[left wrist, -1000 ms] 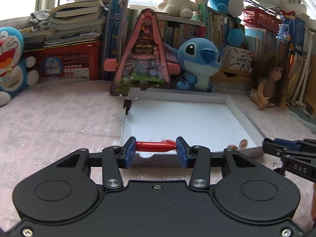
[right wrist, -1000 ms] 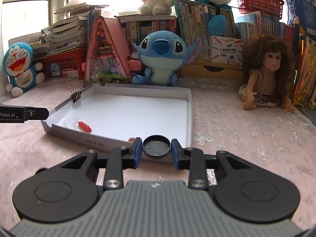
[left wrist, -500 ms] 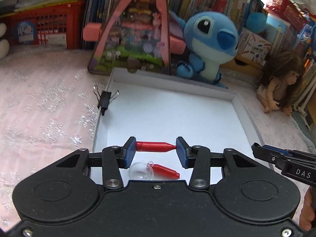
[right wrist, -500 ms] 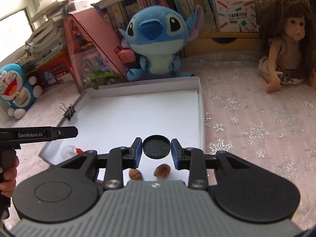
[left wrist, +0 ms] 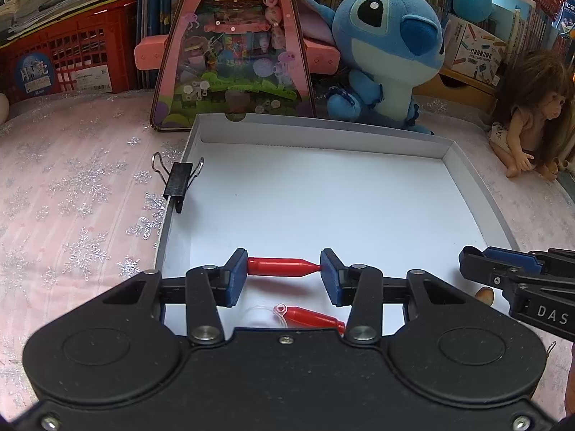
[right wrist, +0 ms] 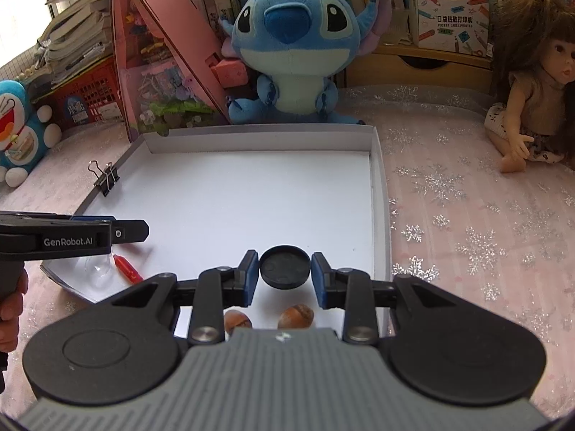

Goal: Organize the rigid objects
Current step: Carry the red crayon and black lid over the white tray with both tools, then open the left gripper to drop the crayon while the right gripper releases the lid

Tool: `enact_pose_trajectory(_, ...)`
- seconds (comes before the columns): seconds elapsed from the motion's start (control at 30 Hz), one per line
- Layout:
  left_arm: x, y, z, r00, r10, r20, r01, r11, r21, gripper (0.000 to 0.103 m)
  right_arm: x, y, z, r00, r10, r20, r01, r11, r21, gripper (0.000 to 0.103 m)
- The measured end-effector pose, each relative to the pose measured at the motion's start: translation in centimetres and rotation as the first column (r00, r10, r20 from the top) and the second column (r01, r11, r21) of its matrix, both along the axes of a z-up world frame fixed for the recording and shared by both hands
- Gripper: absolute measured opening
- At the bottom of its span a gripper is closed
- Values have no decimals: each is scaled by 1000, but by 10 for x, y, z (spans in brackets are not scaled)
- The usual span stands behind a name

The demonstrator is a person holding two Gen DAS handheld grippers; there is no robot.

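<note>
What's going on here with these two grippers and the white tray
A person is sorting small items into a white tray. The left gripper holds a red vial above the tray; another vial already lies below it. The right gripper holds a black cap over two nuts.

The tablecloth [right wrist: 467, 215] is showing pale pink with silver glittery snowflakes all over. The box tray [left wrist: 478, 183] is looking plain white inside, grey along the rim. A black binder clip [left wrist: 178, 183] with silver wire handles is sitting on its left edge. Two little red capsules [left wrist: 280, 266] are glowing bright red. The round cap [right wrist: 284, 267] is reading matte black, the nuts [right wrist: 296, 316] brown. The gripper pads [left wrist: 237, 276] are showing dark blue on black bodies. The Stitch plush [right wrist: 294, 36] is wearing blue with a lighter belly.
</note>
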State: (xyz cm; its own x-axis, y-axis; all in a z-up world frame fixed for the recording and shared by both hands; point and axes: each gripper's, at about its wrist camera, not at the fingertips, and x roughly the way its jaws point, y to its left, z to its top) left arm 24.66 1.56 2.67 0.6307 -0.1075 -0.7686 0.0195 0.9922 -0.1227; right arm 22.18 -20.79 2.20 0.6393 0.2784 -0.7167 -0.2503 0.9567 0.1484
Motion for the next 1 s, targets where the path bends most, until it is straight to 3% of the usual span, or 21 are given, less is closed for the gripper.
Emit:
enact_pose_trajectory(0.5,-1,-11,-7,1000,-22,22,20,997,80,42,4,8,-9,1000,9,-25,-11,998,-54,38)
enact_pose_trajectory(0.63,-2,-12,-7,999,-34,29,31,995,90,42,3,9,-9,1000,6,-23,-7,999,-49,40)
enact_pose_trajectory(0.7,-3,-13,-7,999,-38,28,36,996,82,44,2,8,-8,1000,5,-18,-6,999,-38,47)
enact_pose_trajectory(0.73,-4,-13,-6,999,-38,26,36,997,74,46,1,8,-7,1000,5,-14,-6,999,-35,54)
enact_pose_trajectory(0.87,-11,-11,0,998,-22,51,19,998,58,64,-4,8,-2,1000,3,13,-2,1000,-29,54)
enact_pose_trajectory(1.0,-25,-15,8,994,-38,98,32,998,61,71,-15,8,4,998,7,58,-5,1000,-24,58)
